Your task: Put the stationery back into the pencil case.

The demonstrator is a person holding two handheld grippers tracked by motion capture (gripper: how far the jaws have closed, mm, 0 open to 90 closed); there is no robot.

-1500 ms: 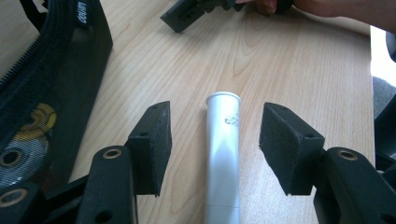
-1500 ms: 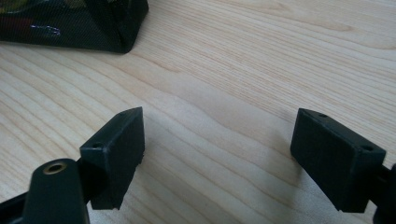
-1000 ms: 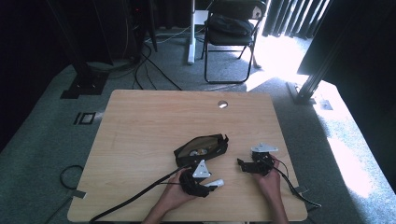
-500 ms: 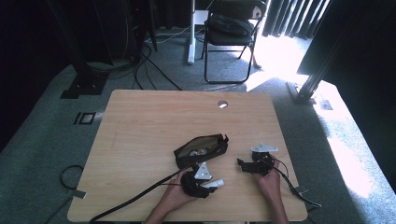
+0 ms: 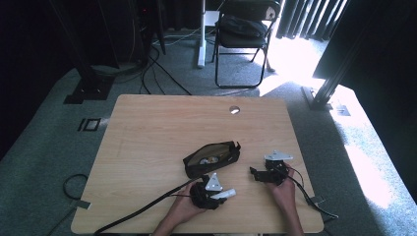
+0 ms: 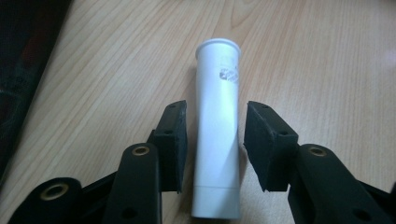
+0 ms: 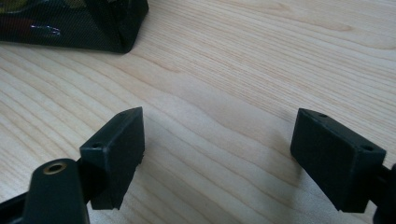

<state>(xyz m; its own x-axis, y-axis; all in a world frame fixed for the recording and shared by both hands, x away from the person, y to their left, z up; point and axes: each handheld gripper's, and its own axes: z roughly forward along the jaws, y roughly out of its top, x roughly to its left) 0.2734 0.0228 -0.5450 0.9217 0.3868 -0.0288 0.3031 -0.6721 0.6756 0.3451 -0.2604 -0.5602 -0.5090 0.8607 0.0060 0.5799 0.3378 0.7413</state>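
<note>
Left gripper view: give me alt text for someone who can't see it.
A white tube lies on the wooden table between the left gripper's open jaws, narrow gaps either side. A black pouch edges the left.

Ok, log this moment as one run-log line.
left tongs: open, astride white plastic tube, gaps both sides | right tongs: open, holding nothing | black zip pouch: open on wooden table
</note>
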